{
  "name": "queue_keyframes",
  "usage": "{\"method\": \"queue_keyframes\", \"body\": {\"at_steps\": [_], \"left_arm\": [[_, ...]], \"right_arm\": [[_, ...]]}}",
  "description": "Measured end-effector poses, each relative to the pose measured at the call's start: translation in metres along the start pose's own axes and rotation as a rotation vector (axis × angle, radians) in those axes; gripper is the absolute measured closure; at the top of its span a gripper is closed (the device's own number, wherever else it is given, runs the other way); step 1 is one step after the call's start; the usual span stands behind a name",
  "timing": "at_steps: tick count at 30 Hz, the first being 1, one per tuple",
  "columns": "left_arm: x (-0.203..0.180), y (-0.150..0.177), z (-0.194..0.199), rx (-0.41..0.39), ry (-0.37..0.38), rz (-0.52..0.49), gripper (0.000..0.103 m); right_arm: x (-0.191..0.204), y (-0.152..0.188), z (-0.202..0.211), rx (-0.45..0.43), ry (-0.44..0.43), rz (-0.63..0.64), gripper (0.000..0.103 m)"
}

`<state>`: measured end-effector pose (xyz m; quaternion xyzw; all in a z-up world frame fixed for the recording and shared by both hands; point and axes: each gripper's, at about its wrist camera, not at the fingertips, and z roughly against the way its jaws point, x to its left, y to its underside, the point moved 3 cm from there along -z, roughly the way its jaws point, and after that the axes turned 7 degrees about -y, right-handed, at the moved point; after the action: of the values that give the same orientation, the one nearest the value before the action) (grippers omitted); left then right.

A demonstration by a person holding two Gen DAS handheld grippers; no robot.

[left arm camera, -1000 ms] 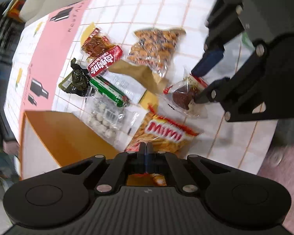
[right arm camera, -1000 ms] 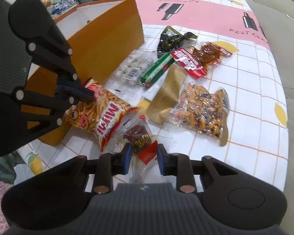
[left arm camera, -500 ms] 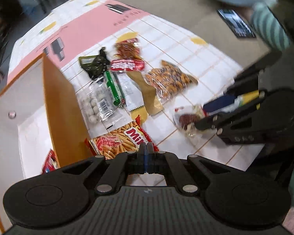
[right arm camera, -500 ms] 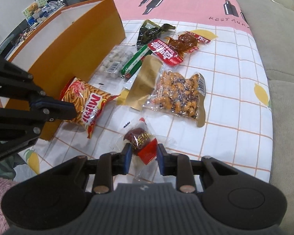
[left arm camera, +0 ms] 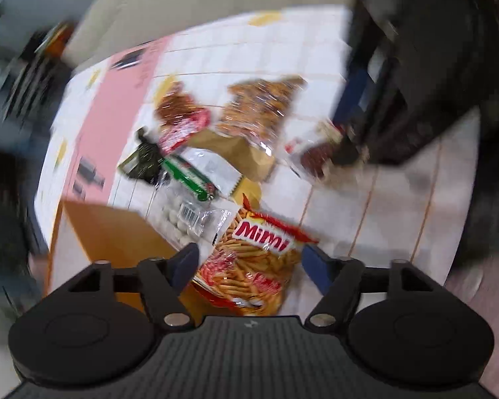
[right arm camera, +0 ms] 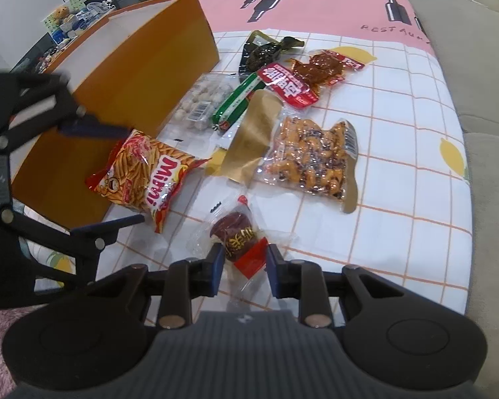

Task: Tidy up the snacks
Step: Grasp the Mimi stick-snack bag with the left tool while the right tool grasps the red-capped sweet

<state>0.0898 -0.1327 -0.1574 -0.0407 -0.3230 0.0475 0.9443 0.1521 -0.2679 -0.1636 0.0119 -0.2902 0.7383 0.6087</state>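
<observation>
My left gripper (left arm camera: 249, 262) is open with its jaws on either side of the red Mimi snack bag (left arm camera: 259, 259), which lies beside the orange box (left arm camera: 116, 232). In the right wrist view the left gripper (right arm camera: 106, 176) straddles the near end of the Mimi bag (right arm camera: 146, 176). My right gripper (right arm camera: 243, 262) is open around a clear packet holding a dark brown sweet (right arm camera: 236, 232), which lies on the tablecloth. That packet also shows, blurred, in the left wrist view (left arm camera: 316, 156).
Other snacks lie in a cluster: a nut packet (right arm camera: 312, 156), a brown paper sachet (right arm camera: 252, 139), a green sausage stick (right arm camera: 236, 103), white balls (right arm camera: 199, 106), a red packet (right arm camera: 289, 83), a dark green packet (right arm camera: 262, 53). A sofa (right arm camera: 482, 66) borders the table at right.
My left gripper has opened and dropped over the Mimi bag. The right gripper holds its place around the sweet packet. The left view is now motion-blurred.
</observation>
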Motion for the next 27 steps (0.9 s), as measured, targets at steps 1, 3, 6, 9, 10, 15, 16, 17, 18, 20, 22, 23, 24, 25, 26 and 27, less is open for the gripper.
{"method": "queue_keyframes", "body": {"at_steps": [1, 3, 6, 9, 10, 15, 16, 17, 18, 20, 22, 23, 24, 25, 26, 27], "left_arm": [[0.0, 0.0, -0.004, 0.013, 0.008, -0.047, 0.014], [0.003, 0.001, -0.011, 0.022, 0.008, -0.106, 0.014], [0.003, 0.001, -0.024, 0.059, 0.047, -0.181, 0.013], [0.001, -0.001, -0.034, 0.074, 0.059, -0.244, 0.012], [0.001, -0.002, -0.036, 0.076, 0.066, -0.256, 0.012], [0.001, -0.005, -0.05, 0.107, 0.109, -0.248, 0.012], [0.0, -0.005, -0.052, 0.115, 0.116, -0.246, 0.014], [-0.001, -0.004, -0.054, 0.116, 0.116, -0.244, 0.014], [-0.002, -0.005, -0.052, 0.106, 0.113, -0.241, 0.014], [-0.002, -0.005, -0.052, 0.117, 0.13, -0.221, 0.024], [-0.003, -0.004, -0.049, 0.119, 0.146, -0.206, 0.034], [-0.002, -0.004, -0.049, 0.121, 0.149, -0.189, 0.042], [0.001, -0.005, -0.051, 0.127, 0.153, -0.165, 0.044], [0.003, -0.006, -0.051, 0.129, 0.155, -0.132, 0.049], [0.005, -0.007, -0.05, 0.131, 0.156, -0.099, 0.053], [0.008, -0.007, -0.05, 0.131, 0.156, -0.06, 0.055]], "right_arm": [[0.0, 0.0, 0.0, 0.0, -0.004, -0.001, 0.075], [0.0, -0.001, -0.001, -0.003, -0.007, 0.002, 0.073], [0.002, -0.003, -0.002, -0.014, 0.003, 0.026, 0.063], [0.006, -0.006, -0.005, -0.028, 0.024, 0.082, 0.051], [0.008, -0.008, -0.007, -0.028, 0.025, 0.103, 0.046], [0.013, -0.012, -0.017, -0.018, 0.018, 0.147, 0.047], [0.012, -0.013, -0.018, -0.017, 0.011, 0.145, 0.051], [0.012, -0.013, -0.019, -0.016, 0.001, 0.138, 0.051], [0.011, -0.013, -0.02, -0.018, -0.006, 0.132, 0.052], [0.01, -0.013, -0.021, -0.017, -0.018, 0.121, 0.055], [0.008, -0.014, -0.022, -0.016, -0.026, 0.106, 0.058], [0.007, -0.014, -0.022, -0.015, -0.029, 0.1, 0.058], [0.007, -0.013, -0.023, -0.015, -0.03, 0.095, 0.058], [0.007, -0.013, -0.023, -0.014, -0.03, 0.091, 0.058], [0.006, -0.014, -0.023, -0.014, -0.031, 0.088, 0.059], [0.006, -0.013, -0.023, -0.014, -0.03, 0.084, 0.059]]}}
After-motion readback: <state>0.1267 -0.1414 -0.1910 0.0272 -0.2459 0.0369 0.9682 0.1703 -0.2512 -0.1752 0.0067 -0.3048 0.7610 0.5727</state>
